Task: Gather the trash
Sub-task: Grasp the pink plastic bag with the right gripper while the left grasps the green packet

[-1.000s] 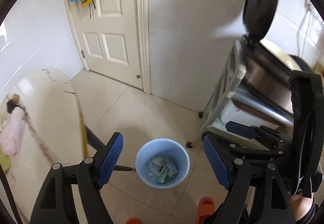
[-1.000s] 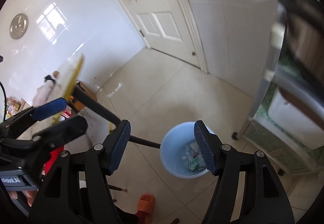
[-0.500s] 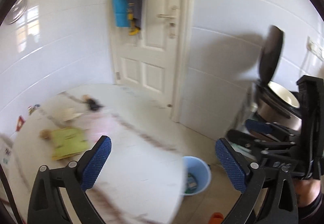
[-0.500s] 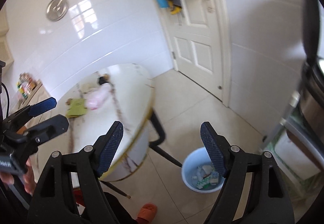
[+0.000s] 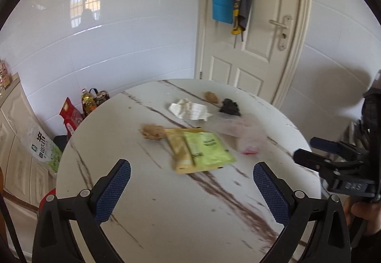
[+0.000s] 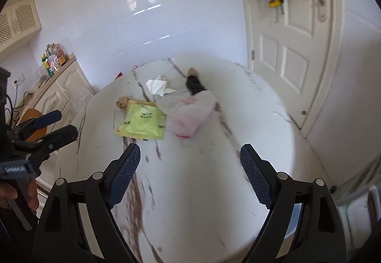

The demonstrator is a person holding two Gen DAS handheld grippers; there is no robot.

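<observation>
Trash lies on the round white marble table (image 5: 166,203): a green and yellow packet (image 5: 200,151) (image 6: 142,122), a pink-tinted clear plastic bag (image 5: 247,132) (image 6: 188,110), crumpled white paper (image 5: 190,109) (image 6: 158,84), a black scrap (image 5: 229,107) (image 6: 194,83) and two brown crumpled lumps (image 5: 152,131) (image 5: 210,96). My left gripper (image 5: 190,186) is open and empty above the near part of the table. My right gripper (image 6: 190,177) is open and empty too, short of the packet. Each gripper also shows in the other's view, the right (image 5: 316,151) and the left (image 6: 54,125).
A white door (image 5: 257,48) with hanging cloths stands behind the table. Bags and an oil bottle (image 5: 88,101) sit on the floor by the left wall, beside a cream cabinet (image 6: 64,91). The table edge curves close on the right (image 6: 309,144).
Both grippers have swung up from the blue bin on the floor to over the table top. The bin has left both views. Both stay open and empty.
</observation>
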